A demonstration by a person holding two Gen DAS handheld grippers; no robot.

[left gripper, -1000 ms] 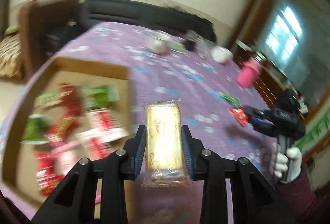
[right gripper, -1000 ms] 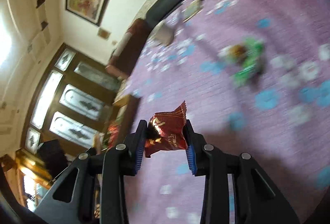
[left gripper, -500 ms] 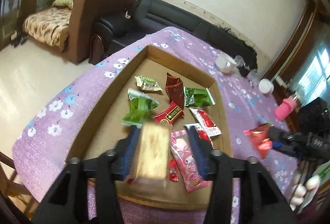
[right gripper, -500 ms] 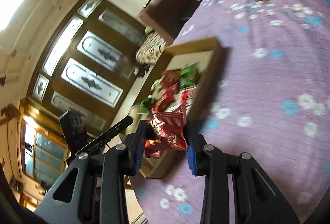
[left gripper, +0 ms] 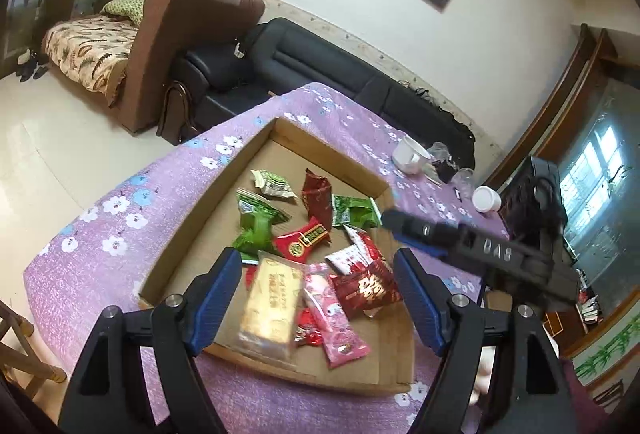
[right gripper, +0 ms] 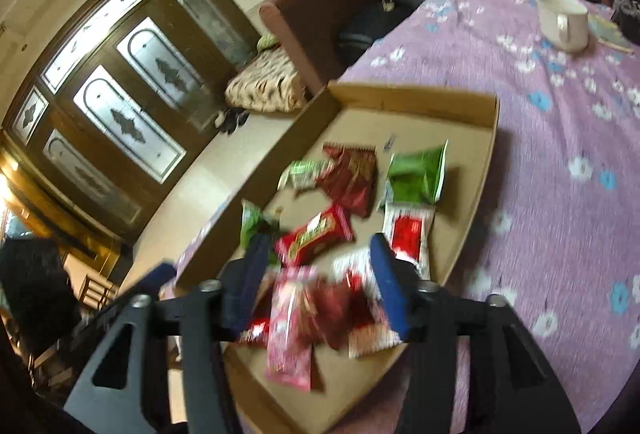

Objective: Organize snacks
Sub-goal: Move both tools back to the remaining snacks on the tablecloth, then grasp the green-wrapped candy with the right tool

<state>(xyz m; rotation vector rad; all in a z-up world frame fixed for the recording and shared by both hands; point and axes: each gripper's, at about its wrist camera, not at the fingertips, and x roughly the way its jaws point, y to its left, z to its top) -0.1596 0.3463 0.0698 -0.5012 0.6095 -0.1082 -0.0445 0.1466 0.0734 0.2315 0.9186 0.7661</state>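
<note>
Since a second ago both hands have swung from the open purple tablecloth (left gripper: 120, 234) to above the cardboard tray (left gripper: 260, 142), and both claws' jaws have just been opening, letting their snacks go. The tray sits at the table's near corner and already holds a loose heap of green, red and pink packets.

The left gripper (left gripper: 318, 294) stands wide, its pads clear of the yellow cake bar (left gripper: 272, 304), which lies blurred between them at the tray's near edge, released or still dropping. The right gripper (right gripper: 318, 280) is partly open with nothing pressed; its dark red packet (left gripper: 366, 288) has come to the pile beside the pink wrapper (left gripper: 336, 318).

As I judge it, the risk is the cake bar: landing so close to the near rim, it could tip over the low wall onto the cloth. The two grippers hang near each other and could knock together when withdrawn.
</note>
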